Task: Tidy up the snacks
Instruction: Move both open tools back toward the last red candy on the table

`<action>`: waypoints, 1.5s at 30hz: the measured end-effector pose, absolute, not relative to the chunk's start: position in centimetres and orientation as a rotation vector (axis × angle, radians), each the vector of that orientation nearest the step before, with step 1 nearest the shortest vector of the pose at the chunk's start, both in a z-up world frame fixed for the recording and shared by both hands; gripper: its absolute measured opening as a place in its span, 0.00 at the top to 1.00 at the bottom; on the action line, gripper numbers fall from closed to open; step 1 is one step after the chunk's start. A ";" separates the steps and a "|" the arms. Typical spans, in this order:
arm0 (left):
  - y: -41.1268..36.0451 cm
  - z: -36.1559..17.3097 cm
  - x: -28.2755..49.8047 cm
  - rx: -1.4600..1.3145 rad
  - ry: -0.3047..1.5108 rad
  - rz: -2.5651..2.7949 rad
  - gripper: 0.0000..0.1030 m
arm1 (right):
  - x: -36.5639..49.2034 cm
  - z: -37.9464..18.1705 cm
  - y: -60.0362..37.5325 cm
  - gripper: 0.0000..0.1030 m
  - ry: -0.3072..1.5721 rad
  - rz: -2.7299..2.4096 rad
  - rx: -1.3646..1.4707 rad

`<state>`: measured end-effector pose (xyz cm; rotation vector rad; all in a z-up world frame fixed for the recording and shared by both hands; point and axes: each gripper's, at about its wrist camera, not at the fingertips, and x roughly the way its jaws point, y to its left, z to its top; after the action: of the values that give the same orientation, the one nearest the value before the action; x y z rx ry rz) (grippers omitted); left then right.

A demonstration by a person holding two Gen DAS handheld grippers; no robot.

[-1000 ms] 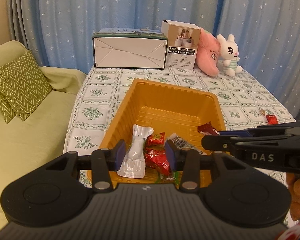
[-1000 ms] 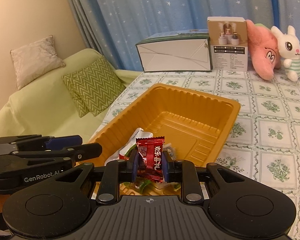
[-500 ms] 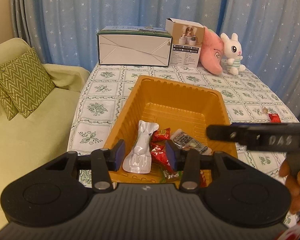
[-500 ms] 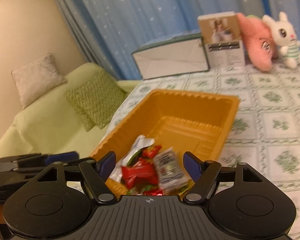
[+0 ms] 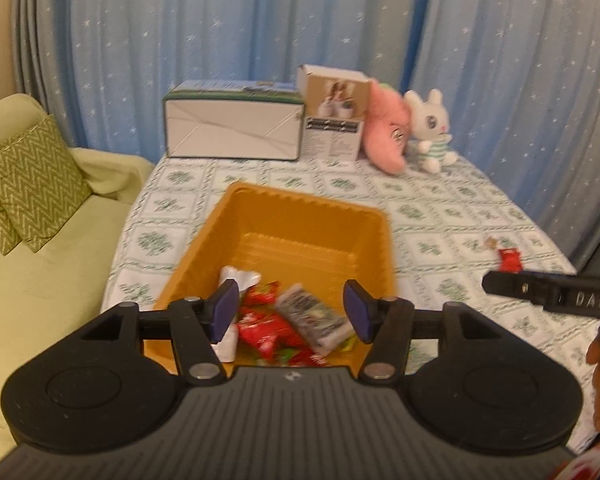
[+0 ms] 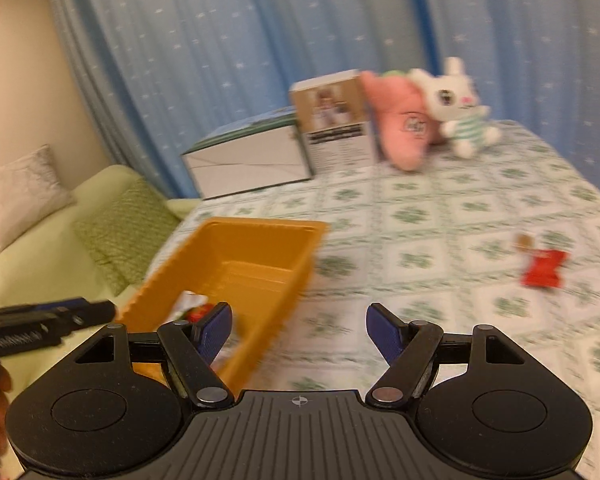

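Blue curtains (image 5: pixel 236 40) hung behind the table (image 5: pixel 440 216). Left view: left gripper (image 5: pixel 291 312), jaws just widened and empty, hovered over snacks (image 5: pixel 276 322) in the tray (image 5: pixel 300 216), lower centre. Right view: right gripper (image 6: pixel 299 332) gaped empty, a candy (image 6: pixel 542 268) at right

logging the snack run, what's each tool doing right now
left tool: open, jaws just opening, nothing gripped, over the orange tray.
right tool: open, empty.
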<state>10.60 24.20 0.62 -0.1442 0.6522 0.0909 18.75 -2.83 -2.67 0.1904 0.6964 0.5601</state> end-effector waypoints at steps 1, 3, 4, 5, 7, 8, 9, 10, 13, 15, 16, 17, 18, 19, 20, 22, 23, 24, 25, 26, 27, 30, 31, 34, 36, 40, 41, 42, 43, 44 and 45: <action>23.6 0.9 10.6 -0.148 0.646 0.081 0.42 | 18.5 -2.7 -3.7 0.28 0.698 0.542 0.194; 22.6 1.3 10.5 -0.153 0.635 0.067 0.39 | 18.1 -2.8 -5.4 0.28 0.702 0.509 0.203; 22.0 1.5 10.5 -0.155 0.630 0.059 0.37 | 17.9 -2.8 -6.2 0.28 0.704 0.492 0.208; 21.5 1.7 10.5 -0.155 0.626 0.051 0.36 | 17.8 -2.9 -7.0 0.28 0.706 0.477 0.210; 20.3 2.0 10.6 -0.156 0.618 0.035 0.33 | 17.4 -2.9 -8.5 0.28 0.706 0.449 0.216; 19.8 2.1 10.7 -0.158 0.615 0.027 0.32 | 17.3 -2.9 -9.2 0.28 0.706 0.436 0.219; 19.3 2.1 10.7 -0.158 0.613 0.019 0.32 | 17.1 -2.9 -9.9 0.28 0.706 0.423 0.221; 18.7 2.2 10.8 -0.157 0.612 0.009 0.30 | 17.0 -2.9 -10.6 0.28 0.708 0.411 0.223; 17.0 2.2 11.1 -0.148 0.616 -0.020 0.26 | 16.8 -2.9 -12.4 0.28 0.710 0.376 0.232; 15.8 2.1 11.3 -0.141 0.614 -0.043 0.23 | 16.6 -3.0 -13.5 0.28 0.716 0.355 0.235; 15.1 2.0 11.4 -0.139 0.614 -0.054 0.21 | 16.5 -3.1 -13.9 0.28 0.719 0.346 0.235; 14.5 1.9 11.6 -0.138 0.617 -0.063 0.20 | 16.4 -3.1 -14.4 0.28 0.721 0.336 0.235; 13.9 1.8 11.8 -0.136 0.622 -0.073 0.20 | 16.3 -3.2 -14.8 0.28 0.723 0.327 0.236; 13.3 1.6 12.0 -0.134 0.626 -0.083 0.19 | 16.4 -3.3 -15.1 0.28 0.728 0.319 0.236; 12.7 1.6 12.2 -0.131 0.630 -0.092 0.19 | 16.4 -3.4 -15.5 0.28 0.732 0.311 0.236; 11.6 1.5 12.6 -0.123 0.634 -0.112 0.19 | 16.4 -3.5 -16.2 0.28 0.733 0.296 0.237; 11.1 1.4 12.7 -0.119 0.634 -0.120 0.18 | 16.4 -3.6 -16.5 0.28 0.734 0.289 0.237; 10.6 1.4 12.9 -0.114 0.635 -0.128 0.18 | 16.5 -3.7 -16.8 0.28 0.737 0.280 0.237; 10.1 1.4 13.2 -0.108 0.635 -0.133 0.16 | 16.6 -3.8 -17.0 0.28 0.741 0.273 0.236; 9.7 1.4 13.4 -0.104 0.634 -0.137 0.14 | 16.7 -4.0 -17.3 0.28 0.744 0.268 0.237; 9.3 1.4 13.6 -0.101 0.634 -0.141 0.13 | 16.8 -4.1 -17.6 0.28 0.747 0.263 0.240; 8.3 1.3 14.5 -0.092 0.639 -0.154 0.09 | 17.2 -4.4 -18.2 0.28 0.746 0.249 0.241; 8.0 1.2 14.8 -0.086 0.639 -0.155 0.05 | 17.4 -4.5 -18.4 0.28 0.745 0.243 0.241; 7.1 0.8 16.1 -0.068 0.642 -0.156 0.00 | 18.2 -4.8 -19.3 0.28 0.742 0.225 0.251; 6.6 0.5 17.0 -0.062 0.647 -0.157 0.00 | 18.9 -5.0 -19.7 0.28 0.739 0.214 0.253; 5.9 -0.2 19.2 -0.057 0.644 -0.141 0.00 | 21.0 -5.6 -20.2 0.28 0.722 0.198 0.253; 5.8 -0.4 19.9 -0.061 0.643 -0.141 0.00 | 21.7 -5.8 -20.3 0.28 0.723 0.196 0.257; 5.7 -0.6 20.5 -0.065 0.643 -0.140 0.00 | 22.3 -6.0 -20.3 0.28 0.721 0.197 0.261; 5.6 -0.8 21.2 -0.069 0.644 -0.135 0.00 | 23.0 -6.1 -20.2 0.28 0.719 0.198 0.263; 5.5 -1.0 21.9 -0.068 0.644 -0.134 0.00 | 23.7 -6.3 -20.0 0.28 0.718 0.199 0.258; 5.3 -1.1 22.6 -0.065 0.643 -0.132 0.00 | 24.4 -6.5 -19.8 0.28 0.715 0.201 0.255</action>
<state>22.62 5.34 -1.15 -0.0649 0.6430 -0.1318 24.37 -19.77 -6.46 0.2550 0.7148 0.2012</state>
